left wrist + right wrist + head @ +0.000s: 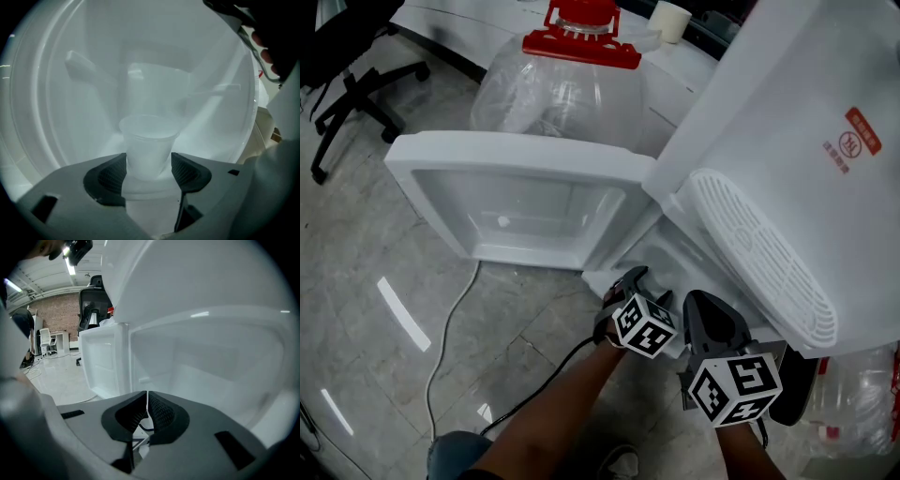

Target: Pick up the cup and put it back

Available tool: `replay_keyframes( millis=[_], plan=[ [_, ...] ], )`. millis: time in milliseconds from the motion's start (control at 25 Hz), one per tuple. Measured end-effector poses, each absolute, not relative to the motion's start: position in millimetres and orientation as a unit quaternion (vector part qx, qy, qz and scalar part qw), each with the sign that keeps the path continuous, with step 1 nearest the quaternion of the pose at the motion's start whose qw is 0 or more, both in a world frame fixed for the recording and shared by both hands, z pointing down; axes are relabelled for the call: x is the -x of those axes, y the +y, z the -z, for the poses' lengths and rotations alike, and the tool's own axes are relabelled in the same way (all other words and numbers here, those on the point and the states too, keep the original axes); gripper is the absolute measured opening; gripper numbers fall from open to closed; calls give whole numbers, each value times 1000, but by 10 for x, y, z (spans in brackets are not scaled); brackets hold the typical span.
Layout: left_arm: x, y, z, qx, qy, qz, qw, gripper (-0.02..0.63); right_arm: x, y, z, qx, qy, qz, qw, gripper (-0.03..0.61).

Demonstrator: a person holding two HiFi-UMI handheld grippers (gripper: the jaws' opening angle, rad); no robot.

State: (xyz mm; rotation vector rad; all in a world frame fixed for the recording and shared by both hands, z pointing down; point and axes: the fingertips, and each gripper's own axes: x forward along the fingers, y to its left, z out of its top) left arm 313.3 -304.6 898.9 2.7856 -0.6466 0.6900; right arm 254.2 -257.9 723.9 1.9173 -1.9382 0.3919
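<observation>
A white plastic cup [147,145] stands upright inside the white cabinet [70,117] of the water dispenser, seen only in the left gripper view. My left gripper [148,171] reaches into the cabinet with its dark pads [110,176] on either side of the cup's lower half. They sit right at its walls without squeezing it. In the head view the left gripper [633,281] points into the opening below the dispenser, and the cup is hidden there. My right gripper [146,405] is shut with nothing between its pads. It hangs just right of the left one [705,307], outside the cabinet.
The cabinet door [516,202] stands swung open to the left. The dispenser body [797,141] looms above and to the right. A large water bottle with a red cap [567,89] stands behind the door. A cable [450,328] runs across the tiled floor, and an office chair [347,84] is far left.
</observation>
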Motion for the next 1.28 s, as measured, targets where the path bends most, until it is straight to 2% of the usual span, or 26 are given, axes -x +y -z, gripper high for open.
replay_keyframes(
  millis=[200,560,960,1080,1280],
  plan=[
    [-3137,-3032,-8949,-946,-213,-222,106,321,-2551,-2557,-7286,-683,-690,-145,191,25],
    [-2956,-2929,-8826,-950,-206,-216,94,325,-2603,-2508,-7273,-691,-685,-153,171,25],
    [-2307,-2704,-8178,-949,-224,-190,111,324,-2297,-2452,-6992,-669,-696,-194,175,24],
    [-2066,-2649,-7814,-950,-227,-189,106,314,-2081,-2427,-6801,-653,-704,-211,182,25],
    [-1556,-2444,-7200,-941,-241,-208,112,240,-1683,-2265,-6330,-632,-711,-250,183,25]
  ],
)
